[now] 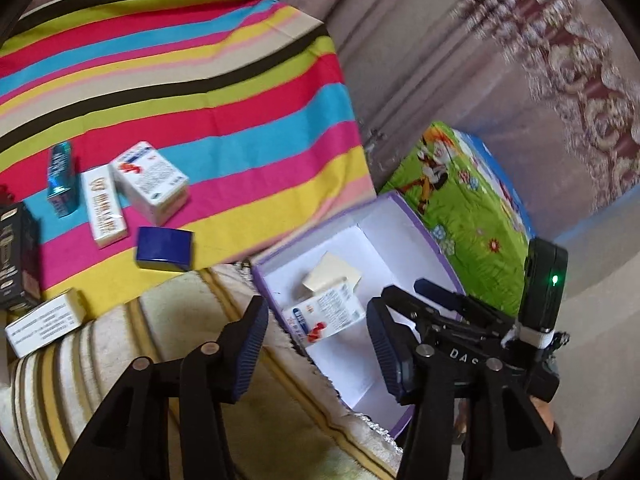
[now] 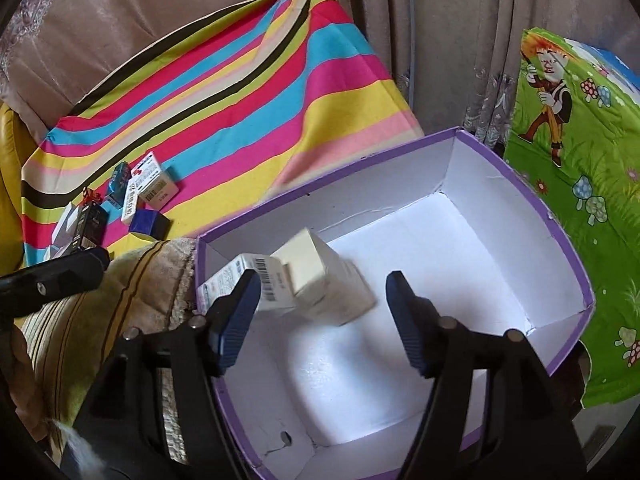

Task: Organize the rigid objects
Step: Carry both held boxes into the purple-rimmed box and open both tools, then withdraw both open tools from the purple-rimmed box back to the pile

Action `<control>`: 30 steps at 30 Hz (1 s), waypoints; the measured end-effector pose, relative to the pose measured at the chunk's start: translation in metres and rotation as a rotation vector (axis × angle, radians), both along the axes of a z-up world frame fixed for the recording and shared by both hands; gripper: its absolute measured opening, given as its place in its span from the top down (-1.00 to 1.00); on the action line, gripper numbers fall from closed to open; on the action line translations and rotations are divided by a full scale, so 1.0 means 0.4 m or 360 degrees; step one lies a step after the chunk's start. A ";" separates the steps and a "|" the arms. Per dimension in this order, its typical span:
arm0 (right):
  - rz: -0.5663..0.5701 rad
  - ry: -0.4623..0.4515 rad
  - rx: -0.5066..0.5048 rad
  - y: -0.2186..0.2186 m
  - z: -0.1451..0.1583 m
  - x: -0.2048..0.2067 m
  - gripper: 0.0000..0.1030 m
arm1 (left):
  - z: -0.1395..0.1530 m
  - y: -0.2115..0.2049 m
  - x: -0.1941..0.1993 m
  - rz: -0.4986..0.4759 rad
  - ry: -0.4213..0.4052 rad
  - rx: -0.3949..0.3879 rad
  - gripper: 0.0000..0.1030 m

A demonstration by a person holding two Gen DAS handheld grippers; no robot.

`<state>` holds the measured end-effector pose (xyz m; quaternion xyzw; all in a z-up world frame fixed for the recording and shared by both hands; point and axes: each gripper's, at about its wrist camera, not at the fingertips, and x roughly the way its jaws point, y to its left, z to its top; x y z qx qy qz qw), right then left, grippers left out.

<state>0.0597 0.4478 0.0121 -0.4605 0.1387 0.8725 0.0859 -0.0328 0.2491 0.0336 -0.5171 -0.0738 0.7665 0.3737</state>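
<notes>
A purple-rimmed open box (image 1: 360, 216) (image 2: 568, 240) with a white inside holds a white medicine carton (image 1: 324, 316) (image 2: 256, 284) and a cream carton (image 1: 332, 276) (image 2: 316, 272) near its left corner. My left gripper (image 1: 318, 346) hangs open over that corner, its pads touching nothing. My right gripper (image 2: 322, 320) is open above the box's inside, with the two cartons just beyond its left finger (image 2: 236, 316). On the striped cloth (image 1: 240, 120) lie a teal box (image 1: 60, 180), two white cartons (image 1: 150, 184), a blue box (image 1: 164, 248) and a black box (image 1: 16, 256).
Another white carton (image 1: 44, 324) lies at the cloth's near edge. A beige striped cushion (image 1: 160, 360) sits left of the purple box, and a green cartoon-print cloth (image 2: 580, 160) lies to its right. Curtains (image 2: 440, 40) hang behind.
</notes>
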 end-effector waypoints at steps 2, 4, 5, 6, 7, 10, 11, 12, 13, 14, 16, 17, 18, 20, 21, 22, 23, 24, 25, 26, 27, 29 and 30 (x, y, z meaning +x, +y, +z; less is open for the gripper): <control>0.0022 0.0001 -0.0003 -0.010 0.000 -0.003 -0.35 | 0.000 -0.026 -0.010 0.0051 -0.0006 -0.0026 -0.05; 0.0040 0.0006 -0.0012 -0.018 0.001 -0.007 -0.37 | 0.000 -0.050 -0.015 0.0085 0.0004 -0.0023 -0.05; 0.0043 0.0012 -0.0017 -0.020 0.002 -0.008 -0.38 | 0.001 -0.060 -0.015 0.0097 0.0013 -0.0021 -0.05; 0.0041 0.0016 -0.0021 -0.021 0.004 -0.009 -0.39 | 0.004 -0.077 -0.014 0.0116 0.0031 -0.0015 -0.05; 0.0042 0.0022 -0.0028 -0.023 0.006 -0.009 -0.40 | 0.008 -0.094 -0.011 0.0136 0.0056 -0.0006 -0.05; 0.0058 0.0029 -0.0043 -0.034 0.009 -0.011 -0.42 | 0.026 -0.151 -0.003 0.0206 0.0134 -0.0030 -0.05; 0.0064 0.0031 -0.0050 -0.040 0.010 -0.012 -0.42 | 0.033 -0.175 0.001 0.0229 0.0165 -0.0047 -0.05; 0.0071 0.0032 -0.0055 -0.047 0.012 -0.014 -0.42 | 0.036 -0.191 0.001 0.0243 0.0174 -0.0055 -0.07; 0.0078 0.0034 -0.0058 -0.053 0.013 -0.015 -0.43 | 0.038 -0.214 0.002 0.0274 0.0180 -0.0064 -0.11; 0.0092 0.0038 -0.0058 -0.062 0.016 -0.018 -0.43 | 0.040 -0.238 0.003 0.0308 0.0192 -0.0065 -0.11; 0.0125 0.0041 -0.0051 -0.083 0.022 -0.028 -0.44 | 0.040 -0.279 0.003 0.0351 0.0203 -0.0069 -0.12; 0.0142 0.0041 -0.0050 -0.092 0.023 -0.032 -0.45 | 0.039 -0.301 0.005 0.0381 0.0215 -0.0093 -0.12; 0.0167 0.0043 -0.0048 -0.106 0.027 -0.038 -0.45 | 0.036 -0.321 0.008 0.0401 0.0224 -0.0099 -0.12; 0.0197 0.0046 -0.0043 -0.129 0.031 -0.045 -0.46 | 0.032 -0.358 0.014 0.0449 0.0224 -0.0098 -0.12; 0.0216 0.0048 -0.0042 -0.142 0.033 -0.050 -0.47 | 0.030 -0.377 0.018 0.0475 0.0225 -0.0096 -0.12; 0.0230 0.0049 -0.0041 -0.153 0.033 -0.053 -0.47 | 0.029 -0.396 0.024 0.0498 0.0232 -0.0094 -0.12; 0.0250 0.0046 -0.0044 -0.166 0.033 -0.057 -0.48 | 0.028 -0.413 0.029 0.0522 0.0235 -0.0097 -0.12; 0.0271 0.0044 -0.0056 -0.177 0.032 -0.061 -0.48 | 0.028 -0.425 0.034 0.0537 0.0236 -0.0100 -0.12; 0.0289 0.0043 -0.0062 -0.187 0.032 -0.062 -0.48 | 0.028 -0.439 0.039 0.0558 0.0240 -0.0106 -0.12; 0.0320 0.0041 -0.0057 -0.202 0.032 -0.064 -0.48 | 0.027 -0.456 0.044 0.0585 0.0245 -0.0112 -0.12; 0.0344 0.0039 -0.0042 -0.214 0.033 -0.066 -0.48 | 0.027 -0.466 0.048 0.0600 0.0248 -0.0115 -0.12; 0.0374 0.0045 -0.0029 -0.229 0.037 -0.068 -0.49 | 0.024 -0.490 0.055 0.0637 0.0242 -0.0132 -0.12; 0.0377 0.0047 -0.0034 -0.232 0.038 -0.069 -0.49 | 0.023 -0.499 0.059 0.0650 0.0240 -0.0139 -0.12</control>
